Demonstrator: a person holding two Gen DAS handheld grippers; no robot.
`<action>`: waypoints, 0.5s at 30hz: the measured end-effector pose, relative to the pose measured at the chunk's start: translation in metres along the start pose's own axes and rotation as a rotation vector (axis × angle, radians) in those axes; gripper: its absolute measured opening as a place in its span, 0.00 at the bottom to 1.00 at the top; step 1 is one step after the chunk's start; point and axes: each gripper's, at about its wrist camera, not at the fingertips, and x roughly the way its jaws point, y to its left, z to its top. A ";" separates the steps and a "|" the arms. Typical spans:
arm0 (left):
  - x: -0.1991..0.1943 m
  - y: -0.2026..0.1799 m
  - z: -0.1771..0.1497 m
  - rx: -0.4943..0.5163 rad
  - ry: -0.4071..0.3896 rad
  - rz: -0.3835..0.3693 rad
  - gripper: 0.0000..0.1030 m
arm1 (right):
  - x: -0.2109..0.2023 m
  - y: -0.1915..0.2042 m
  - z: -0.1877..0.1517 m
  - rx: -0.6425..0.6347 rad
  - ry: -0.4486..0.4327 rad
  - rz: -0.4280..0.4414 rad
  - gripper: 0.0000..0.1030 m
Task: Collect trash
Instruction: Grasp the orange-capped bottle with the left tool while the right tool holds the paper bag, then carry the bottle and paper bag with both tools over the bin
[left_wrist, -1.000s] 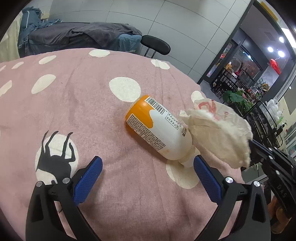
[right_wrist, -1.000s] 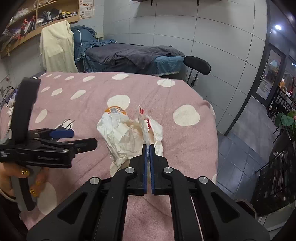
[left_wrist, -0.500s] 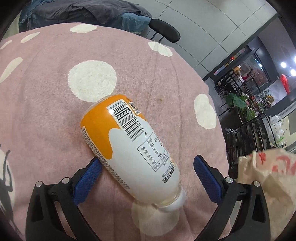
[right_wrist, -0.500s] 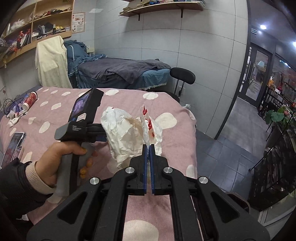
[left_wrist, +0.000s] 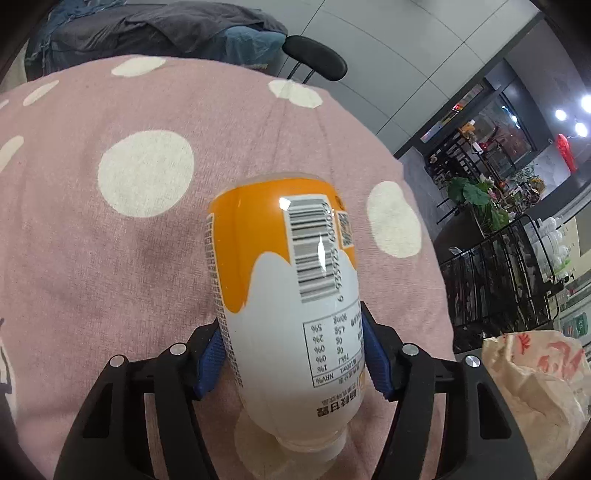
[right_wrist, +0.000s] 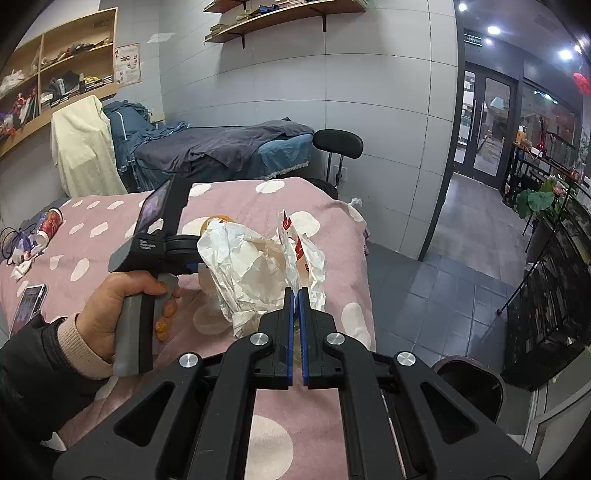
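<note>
An orange and white plastic bottle (left_wrist: 291, 302) lies on the pink polka-dot bed (left_wrist: 110, 240), its neck toward me. My left gripper (left_wrist: 291, 354) is shut on the bottle, blue pads pressed on both sides of its white body. My right gripper (right_wrist: 295, 317) is shut on a crumpled white paper bag (right_wrist: 255, 273) with red print and holds it above the bed's right edge. The bag also shows at the lower right of the left wrist view (left_wrist: 535, 380). In the right wrist view the left gripper (right_wrist: 162, 236) sits behind the bag, which hides most of the bottle.
A dark round bin (right_wrist: 469, 376) stands on the floor at the bed's right side. A red cup (right_wrist: 50, 225), cables and a phone (right_wrist: 27, 306) lie at the bed's left. A black chair (right_wrist: 338, 144) and a bed with dark covers (right_wrist: 221, 147) stand behind.
My left gripper moved forward around the bottle and closed on it. My right gripper lifted the paper bag up and to the right, away from the bottle.
</note>
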 end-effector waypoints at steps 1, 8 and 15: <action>-0.007 -0.003 -0.002 0.014 -0.014 -0.011 0.60 | -0.001 -0.002 -0.001 0.009 -0.002 -0.001 0.03; -0.058 -0.029 -0.019 0.084 -0.109 -0.119 0.59 | -0.015 -0.021 -0.009 0.074 -0.024 -0.026 0.03; -0.086 -0.066 -0.041 0.137 -0.154 -0.226 0.59 | -0.032 -0.055 -0.030 0.161 -0.028 -0.080 0.03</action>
